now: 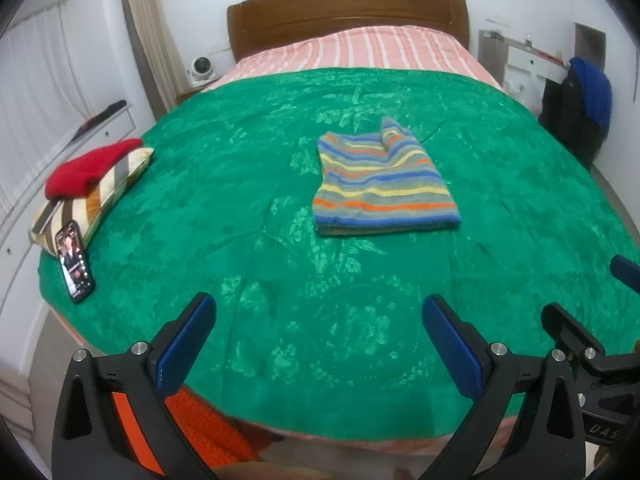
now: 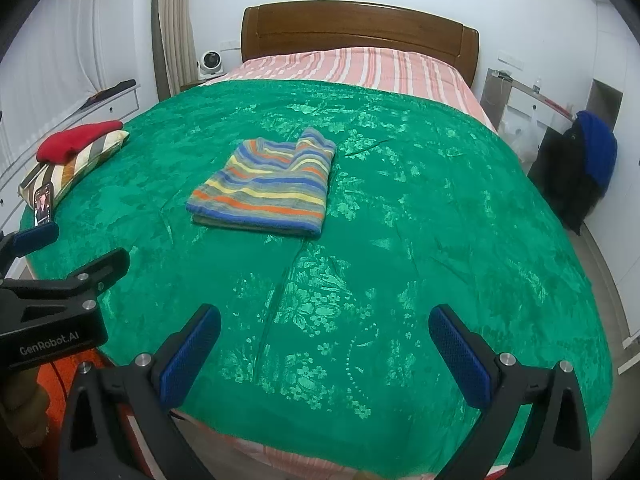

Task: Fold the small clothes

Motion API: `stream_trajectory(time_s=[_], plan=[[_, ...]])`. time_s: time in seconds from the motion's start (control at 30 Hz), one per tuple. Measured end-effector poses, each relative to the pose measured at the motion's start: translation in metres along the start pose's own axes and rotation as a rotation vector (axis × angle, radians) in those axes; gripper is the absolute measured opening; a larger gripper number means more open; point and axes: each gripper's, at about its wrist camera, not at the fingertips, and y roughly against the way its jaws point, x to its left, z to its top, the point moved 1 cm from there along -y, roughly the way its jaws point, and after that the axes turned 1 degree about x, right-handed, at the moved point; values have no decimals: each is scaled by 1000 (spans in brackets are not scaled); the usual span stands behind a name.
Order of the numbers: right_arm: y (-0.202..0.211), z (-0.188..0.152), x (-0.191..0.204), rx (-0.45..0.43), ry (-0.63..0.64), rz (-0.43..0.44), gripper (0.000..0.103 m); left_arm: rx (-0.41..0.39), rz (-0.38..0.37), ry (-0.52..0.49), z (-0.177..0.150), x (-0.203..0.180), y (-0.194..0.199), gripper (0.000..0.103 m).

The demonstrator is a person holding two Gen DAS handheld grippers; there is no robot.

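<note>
A striped garment (image 1: 380, 180) in blue, orange, yellow and grey lies folded flat in the middle of the green bedspread (image 1: 240, 240); it also shows in the right wrist view (image 2: 268, 188). My left gripper (image 1: 320, 340) is open and empty, held over the near edge of the bed, well short of the garment. My right gripper (image 2: 324, 348) is open and empty too, at the near edge to the right of the left one. The left gripper's body (image 2: 52, 304) shows at the left of the right wrist view.
A red folded garment (image 1: 88, 168) rests on a striped pillow (image 1: 100, 196) at the bed's left edge, with a phone (image 1: 74, 260) beside it. A wooden headboard (image 1: 348, 12) is at the far end. A chair with dark and blue clothes (image 1: 580, 108) stands on the right. Orange fabric (image 1: 200, 432) lies below the bed's near edge.
</note>
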Motion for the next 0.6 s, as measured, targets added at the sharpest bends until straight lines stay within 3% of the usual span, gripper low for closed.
stream_trajectory(time_s=[0.6], plan=[[3, 2, -1, -4, -7, -18, 102, -34, 3, 16, -1, 2, 1, 103]])
